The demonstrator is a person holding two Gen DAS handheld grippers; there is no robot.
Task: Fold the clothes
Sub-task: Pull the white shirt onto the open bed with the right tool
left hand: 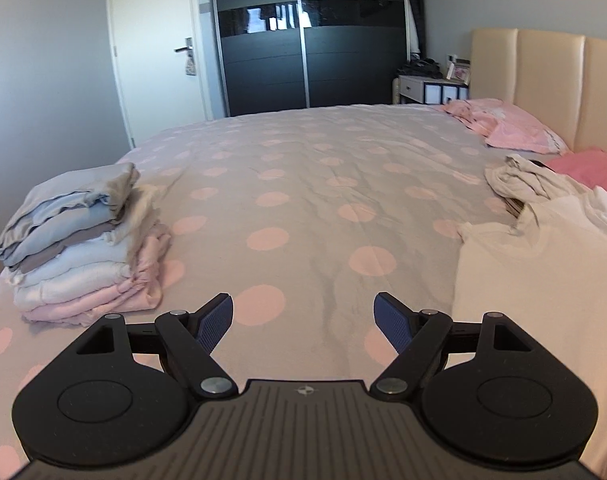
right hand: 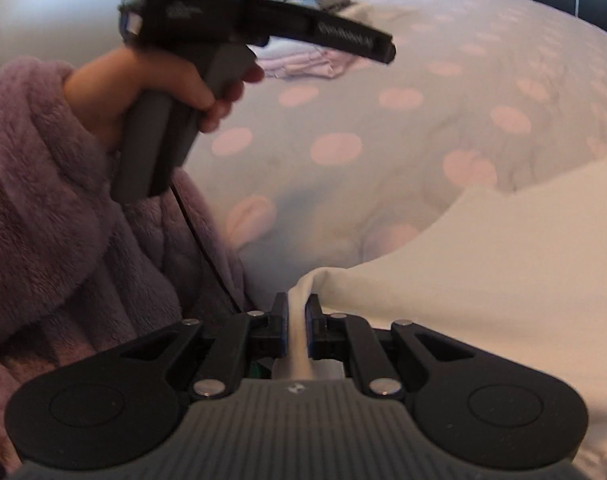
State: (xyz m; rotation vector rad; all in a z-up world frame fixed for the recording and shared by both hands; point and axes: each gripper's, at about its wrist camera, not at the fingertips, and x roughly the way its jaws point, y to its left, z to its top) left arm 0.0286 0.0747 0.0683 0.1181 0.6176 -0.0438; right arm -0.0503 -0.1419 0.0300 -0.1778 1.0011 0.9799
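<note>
Right hand-held gripper (right hand: 296,326) clamped on cream shirt (right hand: 483,264) fold; left hand-held gripper (left hand: 303,322) wide open, empty, above bed (left hand: 303,184).

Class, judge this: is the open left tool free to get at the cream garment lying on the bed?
Probably yes: the left tool is open and empty, and only bare bedspread separates it from the cream garment.

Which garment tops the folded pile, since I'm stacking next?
A shiny grey satin garment lies on top of the folded clothes stack, over pale blue, white and pink layers. Lower pieces show edges only.
</note>
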